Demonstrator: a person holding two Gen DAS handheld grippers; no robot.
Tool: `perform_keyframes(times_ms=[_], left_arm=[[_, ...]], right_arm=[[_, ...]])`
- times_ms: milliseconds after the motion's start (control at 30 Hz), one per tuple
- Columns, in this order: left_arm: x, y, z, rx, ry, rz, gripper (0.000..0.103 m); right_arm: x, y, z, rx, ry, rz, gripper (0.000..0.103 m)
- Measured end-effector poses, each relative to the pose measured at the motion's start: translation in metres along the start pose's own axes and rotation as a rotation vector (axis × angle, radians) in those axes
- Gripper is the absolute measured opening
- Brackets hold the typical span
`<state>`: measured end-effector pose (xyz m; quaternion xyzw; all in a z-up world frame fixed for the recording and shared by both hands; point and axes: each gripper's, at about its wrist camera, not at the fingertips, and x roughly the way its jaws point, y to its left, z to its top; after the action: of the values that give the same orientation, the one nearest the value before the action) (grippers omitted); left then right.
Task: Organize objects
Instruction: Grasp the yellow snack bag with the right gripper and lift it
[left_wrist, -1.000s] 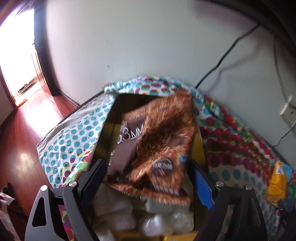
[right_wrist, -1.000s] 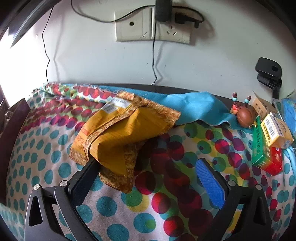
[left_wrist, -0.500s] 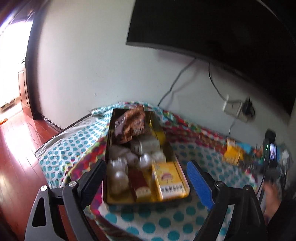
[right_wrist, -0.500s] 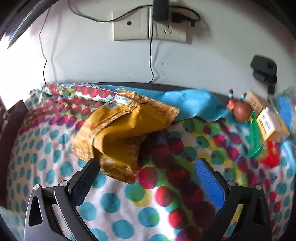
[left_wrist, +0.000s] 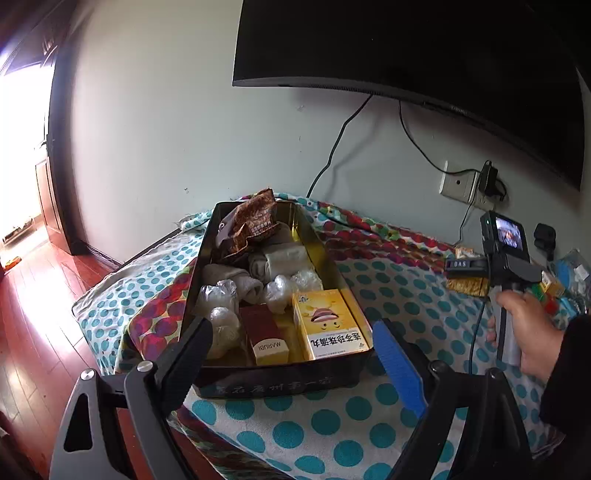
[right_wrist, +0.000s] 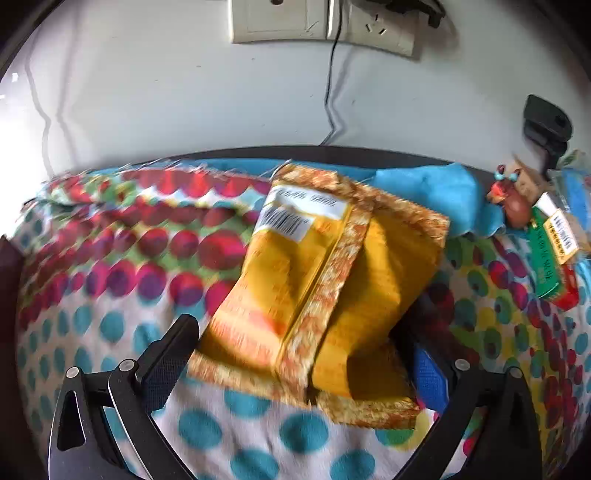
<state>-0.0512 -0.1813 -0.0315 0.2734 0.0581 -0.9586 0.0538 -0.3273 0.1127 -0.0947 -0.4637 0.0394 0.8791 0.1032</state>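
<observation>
In the left wrist view a dark metal tin (left_wrist: 273, 380) sits on the polka-dot cloth, holding a brown snack bag (left_wrist: 251, 221) at its far end, wrapped white bundles (left_wrist: 221, 325), a red box (left_wrist: 264, 338) and a yellow box (left_wrist: 328, 328). My left gripper (left_wrist: 291, 350) is open and empty, pulled back above the tin's near end. In the right wrist view a yellow snack bag (right_wrist: 317, 295) lies on the cloth between the open jaws of my right gripper (right_wrist: 303, 354). The right gripper also shows in the left wrist view (left_wrist: 495, 266), held in a hand.
A green box (right_wrist: 546, 266), a white-yellow box (right_wrist: 559, 230) and a small brown figurine (right_wrist: 515, 206) lie at the right by a blue cloth (right_wrist: 436, 184). Wall sockets (right_wrist: 317, 22) with cables and a monitor (left_wrist: 424, 55) are behind. The floor (left_wrist: 33, 295) drops off at left.
My left gripper has pulled far back from the brown snack bag, which stays in the tin. My right gripper has moved forward so its jaws straddle the yellow bag.
</observation>
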Motion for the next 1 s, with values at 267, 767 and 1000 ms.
perform_keyframes(times_ms=[267, 767, 1000], left_arm=[[0.008, -0.001, -0.006, -0.004, 0.030, 0.010, 0.091], [-0.001, -0.021, -0.012, 0.074, 0.004, 0.024, 0.091], [-0.008, -0.024, -0.015, 0.077, -0.002, 0.030, 0.091]], right_arm=[[0.006, 0.006, 0.000, -0.013, -0.041, -0.010, 0.093], [-0.018, -0.007, -0.016, -0.022, -0.094, 0.065, 0.075], [-0.044, -0.016, -0.028, -0.077, -0.117, 0.092, 0.074]])
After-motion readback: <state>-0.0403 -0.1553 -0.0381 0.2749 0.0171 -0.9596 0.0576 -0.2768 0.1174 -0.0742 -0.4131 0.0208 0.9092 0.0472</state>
